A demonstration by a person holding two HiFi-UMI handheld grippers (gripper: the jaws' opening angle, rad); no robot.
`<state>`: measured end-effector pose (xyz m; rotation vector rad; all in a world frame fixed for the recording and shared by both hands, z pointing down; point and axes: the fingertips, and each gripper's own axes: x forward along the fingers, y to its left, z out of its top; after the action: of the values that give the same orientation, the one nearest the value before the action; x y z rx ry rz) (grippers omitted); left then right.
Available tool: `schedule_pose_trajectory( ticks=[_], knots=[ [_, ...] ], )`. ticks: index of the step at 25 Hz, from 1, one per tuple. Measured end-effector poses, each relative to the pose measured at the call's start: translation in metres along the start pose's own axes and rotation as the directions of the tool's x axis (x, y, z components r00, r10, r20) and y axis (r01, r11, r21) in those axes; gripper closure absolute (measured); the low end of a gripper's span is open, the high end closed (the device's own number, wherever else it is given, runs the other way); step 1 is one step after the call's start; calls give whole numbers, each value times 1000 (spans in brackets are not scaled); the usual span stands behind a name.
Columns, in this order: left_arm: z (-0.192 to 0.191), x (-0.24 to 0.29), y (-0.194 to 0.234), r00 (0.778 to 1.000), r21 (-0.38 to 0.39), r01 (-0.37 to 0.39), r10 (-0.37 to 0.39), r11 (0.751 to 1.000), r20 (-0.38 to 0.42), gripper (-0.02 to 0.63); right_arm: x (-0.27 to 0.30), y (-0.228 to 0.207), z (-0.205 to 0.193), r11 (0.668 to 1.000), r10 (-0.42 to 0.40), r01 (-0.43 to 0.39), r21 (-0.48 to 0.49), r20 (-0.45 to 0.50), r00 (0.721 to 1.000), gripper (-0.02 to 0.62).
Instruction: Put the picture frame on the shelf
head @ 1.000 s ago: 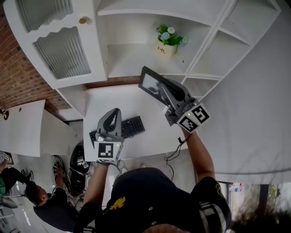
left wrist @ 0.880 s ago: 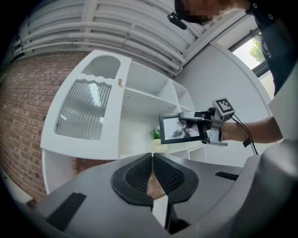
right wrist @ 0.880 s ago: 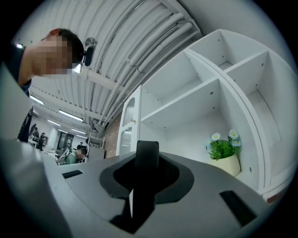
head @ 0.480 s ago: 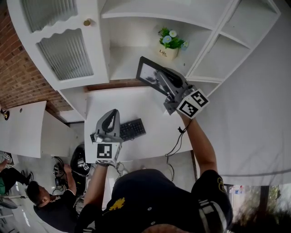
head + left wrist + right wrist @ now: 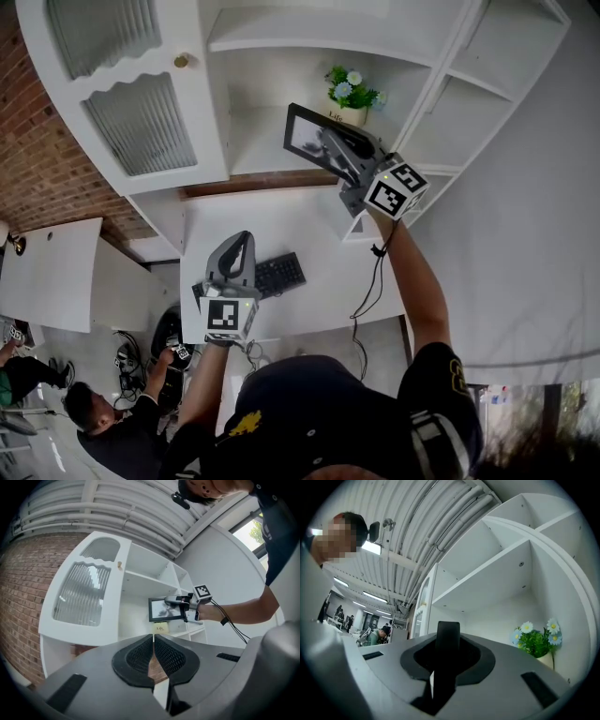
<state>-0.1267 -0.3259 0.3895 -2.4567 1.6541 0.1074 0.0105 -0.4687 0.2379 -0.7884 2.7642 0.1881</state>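
A black picture frame (image 5: pixel 307 139) with a pale print is held up in front of the white shelf unit (image 5: pixel 281 66). My right gripper (image 5: pixel 330 150) is shut on its right edge. In the right gripper view the picture frame (image 5: pixel 446 656) stands edge-on between the jaws. The left gripper view shows the picture frame (image 5: pixel 165 610) level with the open shelf bay. My left gripper (image 5: pixel 242 239) hangs over the white desk (image 5: pixel 281 225) with its jaws shut and nothing in them; its pads (image 5: pixel 140 658) meet.
A small pot of flowers (image 5: pixel 350 94) stands in the shelf bay just right of the frame. A black keyboard (image 5: pixel 277 274) lies on the desk. A ribbed-glass cabinet door (image 5: pixel 141 122) is at left. A person (image 5: pixel 103 427) crouches on the floor, lower left.
My right gripper has carried the picture frame up and away from the desk toward the shelf bay with the flowers. The left gripper has stayed where it was.
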Motion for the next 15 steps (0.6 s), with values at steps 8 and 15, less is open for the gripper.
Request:
schedule_pose_trajectory(
  ticks=[8, 15],
  knots=[
    [3, 0, -5, 1000, 9, 8, -8, 1000, -16, 580, 25, -10, -7, 1000, 9, -10, -15, -21, 1000, 529],
    [2, 0, -9, 1000, 6, 9, -9, 1000, -20, 580, 44, -24, -15, 999, 36, -35, 23, -29, 999, 529]
  ],
)
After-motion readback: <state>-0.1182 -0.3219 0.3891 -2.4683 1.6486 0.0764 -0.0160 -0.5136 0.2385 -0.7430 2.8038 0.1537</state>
